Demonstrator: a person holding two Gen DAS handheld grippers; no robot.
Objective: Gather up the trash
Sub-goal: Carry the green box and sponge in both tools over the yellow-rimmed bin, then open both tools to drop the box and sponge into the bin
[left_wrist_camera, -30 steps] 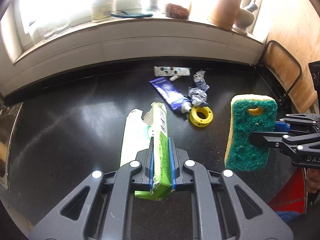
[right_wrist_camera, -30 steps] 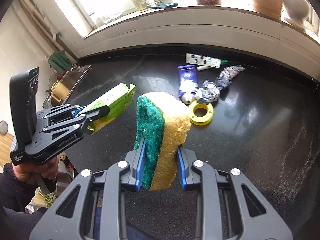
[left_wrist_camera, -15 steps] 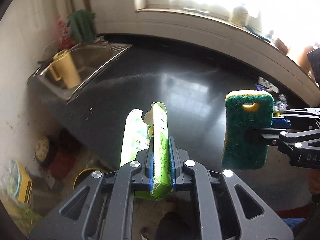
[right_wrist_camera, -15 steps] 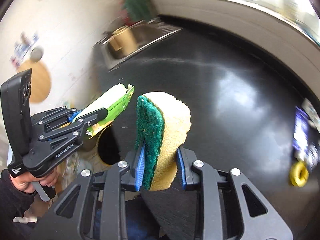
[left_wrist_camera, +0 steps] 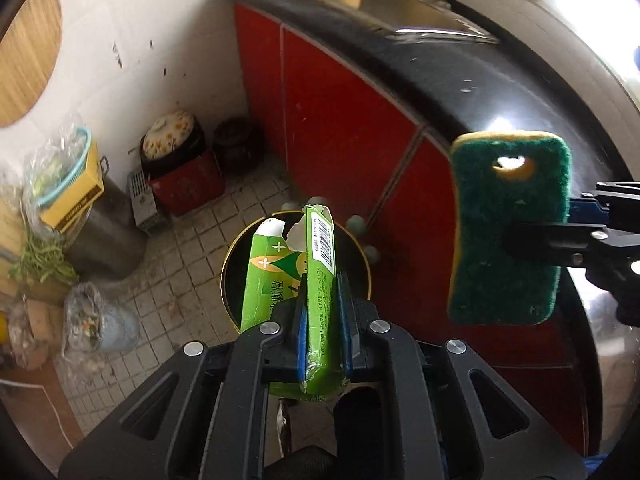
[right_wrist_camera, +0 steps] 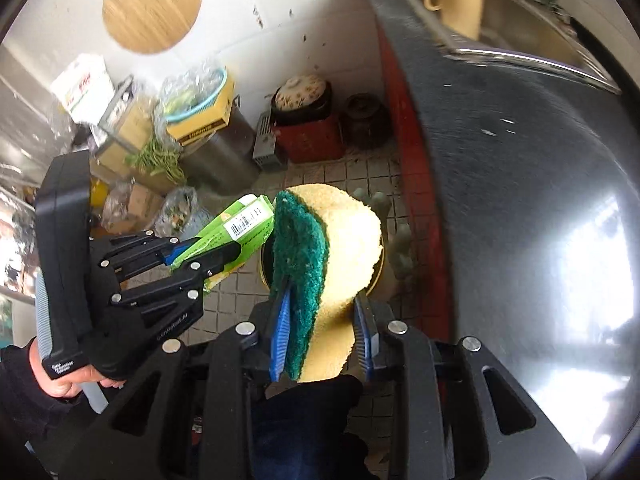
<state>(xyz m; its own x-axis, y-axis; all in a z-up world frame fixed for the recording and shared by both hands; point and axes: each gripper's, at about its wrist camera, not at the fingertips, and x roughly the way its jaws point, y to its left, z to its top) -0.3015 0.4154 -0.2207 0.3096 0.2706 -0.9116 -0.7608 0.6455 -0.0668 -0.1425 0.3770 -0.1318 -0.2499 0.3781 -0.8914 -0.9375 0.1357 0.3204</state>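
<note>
**Two pieces of trash held above the bin**

The left gripper [left_wrist_camera: 322,324] is clamped on a flattened green carton [left_wrist_camera: 318,280], directly over the round black bin [left_wrist_camera: 232,280] on the tiled floor. Beside it, the right gripper [right_wrist_camera: 322,334] squeezes a green-and-yellow sponge [right_wrist_camera: 328,264] near the red cabinet [left_wrist_camera: 340,120].
</note>
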